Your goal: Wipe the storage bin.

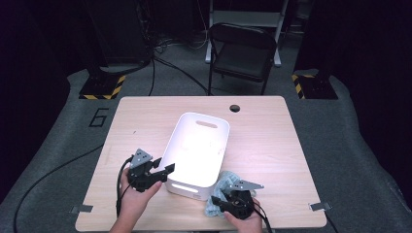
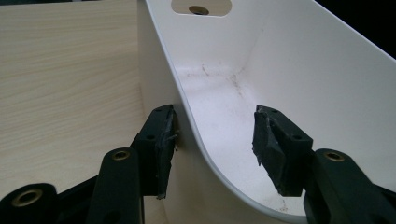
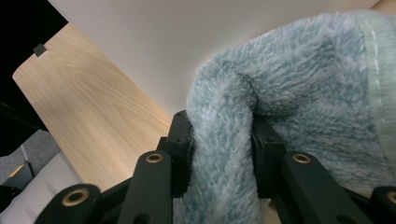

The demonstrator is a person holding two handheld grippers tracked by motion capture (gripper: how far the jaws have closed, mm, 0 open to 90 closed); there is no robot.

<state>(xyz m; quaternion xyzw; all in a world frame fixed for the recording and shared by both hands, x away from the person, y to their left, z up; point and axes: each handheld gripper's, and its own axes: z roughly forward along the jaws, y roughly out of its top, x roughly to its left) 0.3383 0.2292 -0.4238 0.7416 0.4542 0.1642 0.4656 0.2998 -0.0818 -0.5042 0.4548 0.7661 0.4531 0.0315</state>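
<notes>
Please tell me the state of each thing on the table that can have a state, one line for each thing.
White bin: upright, nothing inside, faint stains on its floor.
Light blue fluffy cloth: bunched beside the bin's near right corner, one fold pinched.
Left gripper: open, jaws astride the bin's wall, one outside, one inside.
Right gripper: shut on a fold of the cloth.

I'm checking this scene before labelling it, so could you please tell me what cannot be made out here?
- Towel, right gripper view: its far end is cut off by the frame edge.
- White tub, high view: glare washes out its floor.
- Right claw, high view: the claw's body hides the pinch on the towel.
</notes>
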